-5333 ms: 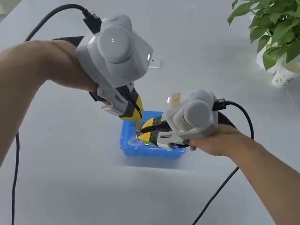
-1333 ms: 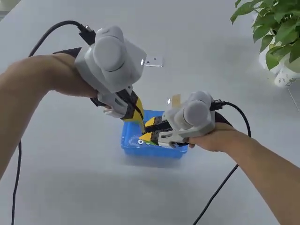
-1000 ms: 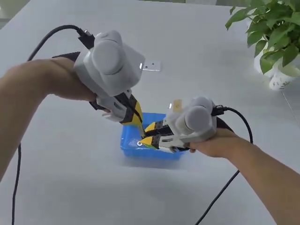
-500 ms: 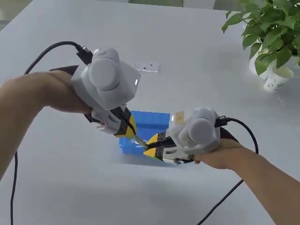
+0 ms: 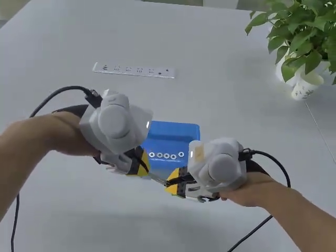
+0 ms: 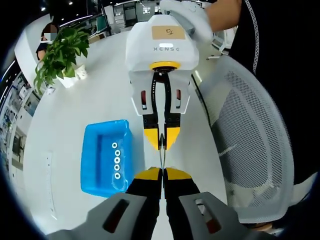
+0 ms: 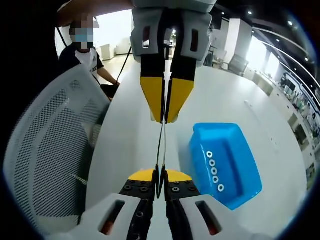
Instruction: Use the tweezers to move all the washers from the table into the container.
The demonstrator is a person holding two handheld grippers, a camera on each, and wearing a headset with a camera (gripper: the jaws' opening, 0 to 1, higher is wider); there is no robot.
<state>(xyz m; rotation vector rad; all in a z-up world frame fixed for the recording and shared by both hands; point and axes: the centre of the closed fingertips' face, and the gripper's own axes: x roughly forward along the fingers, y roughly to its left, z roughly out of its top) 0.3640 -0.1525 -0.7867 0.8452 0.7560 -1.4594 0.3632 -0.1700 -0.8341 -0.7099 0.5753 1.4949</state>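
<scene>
A blue container sits on the grey table and holds several white washers in a row. Just in front of its near edge, my left gripper and right gripper face each other tip to tip. A thin pair of metal tweezers spans the small gap between them. In the left gripper view my own jaws are shut on the tweezers, with the container to the left. In the right gripper view my jaws are shut on the tweezers too, beside the container and washers.
A white power strip lies at the back of the table. A potted plant stands at the far right. A white mesh chair is beside the table's near edge, and a person stands behind it in the right gripper view.
Both grippers, with the tweezers between them, have drawn back from over the container to just in front of its near edge, uncovering the row of washers. The head camera has shifted as well.
</scene>
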